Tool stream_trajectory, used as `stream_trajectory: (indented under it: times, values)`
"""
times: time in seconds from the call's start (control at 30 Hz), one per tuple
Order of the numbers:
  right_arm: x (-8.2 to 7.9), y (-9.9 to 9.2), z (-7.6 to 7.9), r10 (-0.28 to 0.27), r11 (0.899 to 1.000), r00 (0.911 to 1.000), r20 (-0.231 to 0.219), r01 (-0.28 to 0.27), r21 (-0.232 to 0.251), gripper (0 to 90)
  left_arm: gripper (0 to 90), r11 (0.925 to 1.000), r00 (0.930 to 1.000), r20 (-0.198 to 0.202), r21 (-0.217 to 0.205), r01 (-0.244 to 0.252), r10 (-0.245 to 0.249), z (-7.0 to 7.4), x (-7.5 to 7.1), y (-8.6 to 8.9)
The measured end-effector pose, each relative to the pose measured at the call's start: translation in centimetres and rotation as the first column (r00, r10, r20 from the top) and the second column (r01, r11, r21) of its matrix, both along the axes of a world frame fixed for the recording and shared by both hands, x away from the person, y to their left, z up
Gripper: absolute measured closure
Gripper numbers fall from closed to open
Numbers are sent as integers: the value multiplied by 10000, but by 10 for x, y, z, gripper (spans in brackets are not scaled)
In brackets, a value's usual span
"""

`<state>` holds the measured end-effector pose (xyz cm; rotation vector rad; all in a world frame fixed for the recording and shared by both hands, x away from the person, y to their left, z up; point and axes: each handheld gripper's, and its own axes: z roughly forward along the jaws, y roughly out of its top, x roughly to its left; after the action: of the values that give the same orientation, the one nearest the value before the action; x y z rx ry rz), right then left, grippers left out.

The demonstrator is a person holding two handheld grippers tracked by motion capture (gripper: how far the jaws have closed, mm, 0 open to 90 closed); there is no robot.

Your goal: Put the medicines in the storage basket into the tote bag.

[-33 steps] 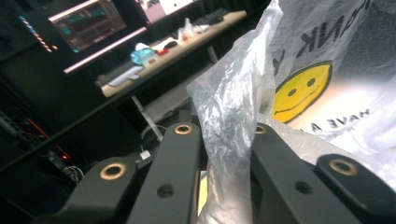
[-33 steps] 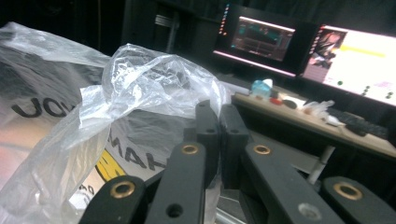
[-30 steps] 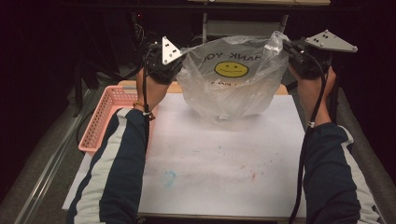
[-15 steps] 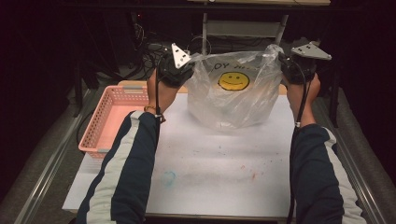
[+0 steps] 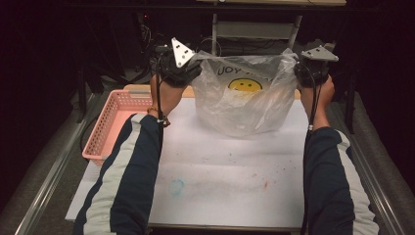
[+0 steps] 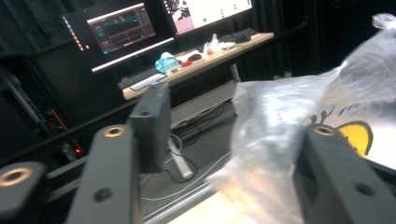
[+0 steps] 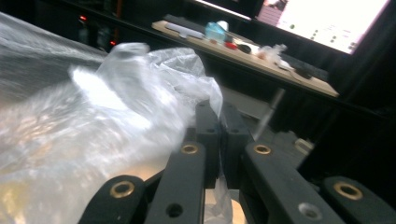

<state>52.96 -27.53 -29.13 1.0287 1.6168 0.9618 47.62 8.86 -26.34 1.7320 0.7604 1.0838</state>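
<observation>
Clear plastic bag (image 5: 242,100) printed with a yellow smiling face, standing at the far end of the white table sheet (image 5: 230,171) and serving as the landmark for all positions below.

High view: the left gripper (image 5: 188,66) sits at the bag's upper left corner and the right gripper (image 5: 306,73) at its upper right corner, each borne by a hand whose dark, white-striped sleeve enters from the near edge. A pink basket (image 5: 115,125) lies on the table to the left of the bag, well apart from it. This view does not resolve how the jaws stand.

Left gripper view: the two black jaws stand apart, having just been opening. A fold of the bag (image 6: 289,135) lies between them, against the right-hand jaw and clear of the left-hand one; the pads do not press on it, so the bag's corner is released. Beyond the bag, a desk (image 6: 196,65) with lit monitors (image 6: 121,28).

Right gripper view: the jaws are clenched together on a bunched corner of the bag (image 7: 140,93), film emerging both above and below the pads. The same desk (image 7: 252,51) appears behind the bag.
</observation>
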Motion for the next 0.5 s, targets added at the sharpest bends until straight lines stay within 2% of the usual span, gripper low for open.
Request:
stream_trajectory:
  times: [0.07, 0.1, 0.17, 0.23, 0.27, 0.37, 0.43, 0.5]
  values:
    - [-2, 4, 2, 84, 9999, 9999, 61, -85, 108, 782, 656, 9992, 9998, -152, 384, 109, -104, -3, 2, -3]
    - [-4, 5, 3, 261, 9993, 9996, 85, -263, 256, 725, 676, 9987, 9996, -245, 483, 150, -138, -4, 3, -3]
    - [-8, 6, 6, 583, 9963, 9983, 39, -584, 624, 621, 777, 9983, 9991, -390, 542, 194, -173, -6, 5, -2]
    - [-14, 7, 10, 921, 9904, 9957, 28, -919, 1033, 509, 818, 9985, 9988, -478, 523, 147, -122, -7, 8, 1]
    - [-18, 7, 12, 1006, 9886, 9948, 126, -1014, 1111, 486, 856, 9984, 9988, -493, 567, 69, -41, -7, 8, 2]
    - [-32, 8, 21, 1546, 9812, 9874, 342, -1575, 1114, 440, 863, 9975, 9981, -519, 646, -284, 317, -6, 12, 7]
    - [-41, 9, 29, 1863, 9764, 9813, 488, -1904, 1016, 420, 865, 9980, 9972, -573, 454, -446, 472, -3, 14, 10]
    - [-50, 9, 35, 2167, 9674, 9732, 775, -2247, 1166, 420, 865, 9982, 9966, -597, 218, -554, 566, 0, 16, 14]
